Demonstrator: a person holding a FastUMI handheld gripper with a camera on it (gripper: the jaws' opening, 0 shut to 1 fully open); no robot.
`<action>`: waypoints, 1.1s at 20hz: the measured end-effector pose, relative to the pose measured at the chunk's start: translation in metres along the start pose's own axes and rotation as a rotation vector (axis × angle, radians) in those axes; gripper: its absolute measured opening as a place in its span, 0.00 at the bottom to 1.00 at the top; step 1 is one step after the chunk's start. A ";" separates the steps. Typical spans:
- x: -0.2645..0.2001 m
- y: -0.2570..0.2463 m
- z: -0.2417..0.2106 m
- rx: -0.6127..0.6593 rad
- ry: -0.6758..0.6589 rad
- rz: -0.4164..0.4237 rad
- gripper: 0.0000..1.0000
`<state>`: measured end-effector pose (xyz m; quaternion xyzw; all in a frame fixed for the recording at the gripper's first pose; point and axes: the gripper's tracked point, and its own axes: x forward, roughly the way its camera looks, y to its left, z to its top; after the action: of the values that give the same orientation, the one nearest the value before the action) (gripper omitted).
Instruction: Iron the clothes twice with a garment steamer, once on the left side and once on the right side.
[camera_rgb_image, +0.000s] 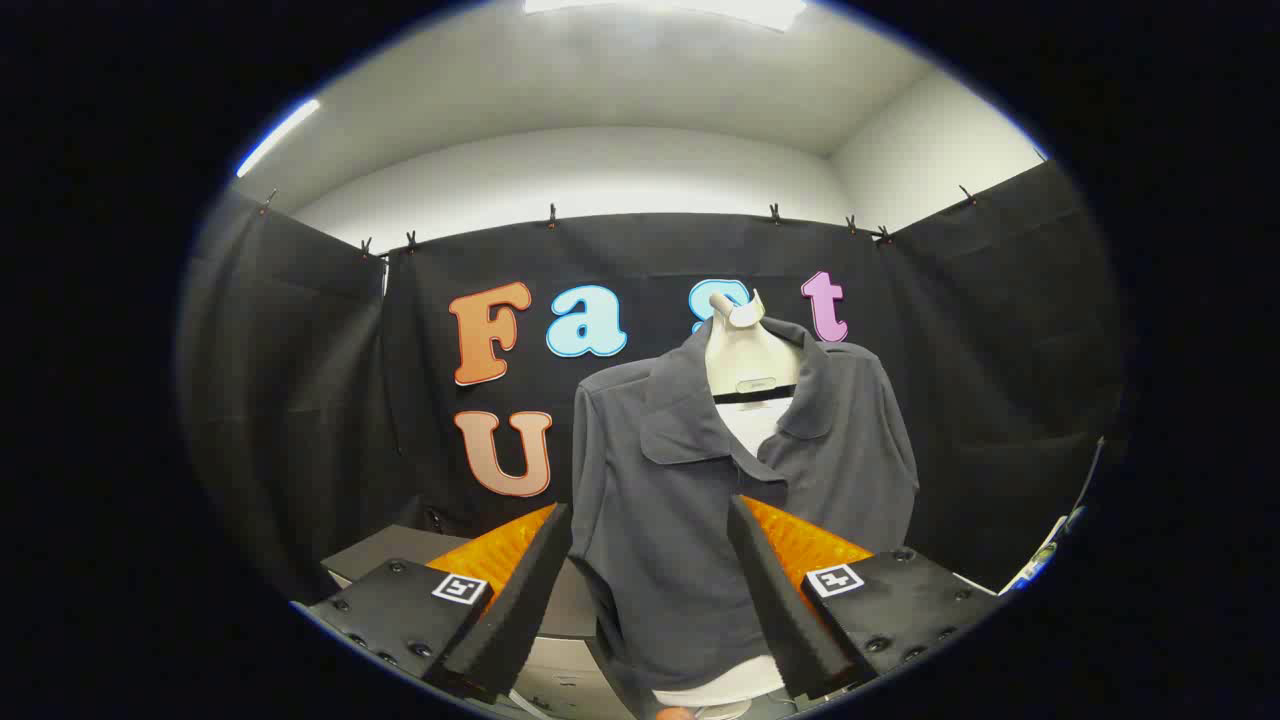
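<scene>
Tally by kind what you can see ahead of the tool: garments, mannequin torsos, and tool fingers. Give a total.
Garments: 1, grey shirt
Mannequin torsos: 1, mannequin
Tool fingers: 2, spread apart, tool holding nothing
Total: 4

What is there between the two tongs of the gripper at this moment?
In the gripper view, the gripper is open with nothing gripped; through the gap shows the grey shirt on its mannequin, hanging beyond the tongs.

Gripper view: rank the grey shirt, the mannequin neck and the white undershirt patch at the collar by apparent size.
1. Grey shirt, by far the largest, hanging beyond the open gripper.
2. Mannequin neck.
3. White undershirt patch, the smallest, though not much smaller than the neck.
</scene>
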<state>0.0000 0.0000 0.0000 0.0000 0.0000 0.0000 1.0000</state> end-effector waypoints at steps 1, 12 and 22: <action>0.000 0.000 0.000 0.003 0.001 0.002 1.00; 0.016 -0.015 -0.007 -0.018 0.022 -0.027 1.00; 0.036 0.001 -0.012 -0.039 0.057 -0.022 1.00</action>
<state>0.0358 0.0013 -0.0124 -0.0195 0.0286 -0.0109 0.9993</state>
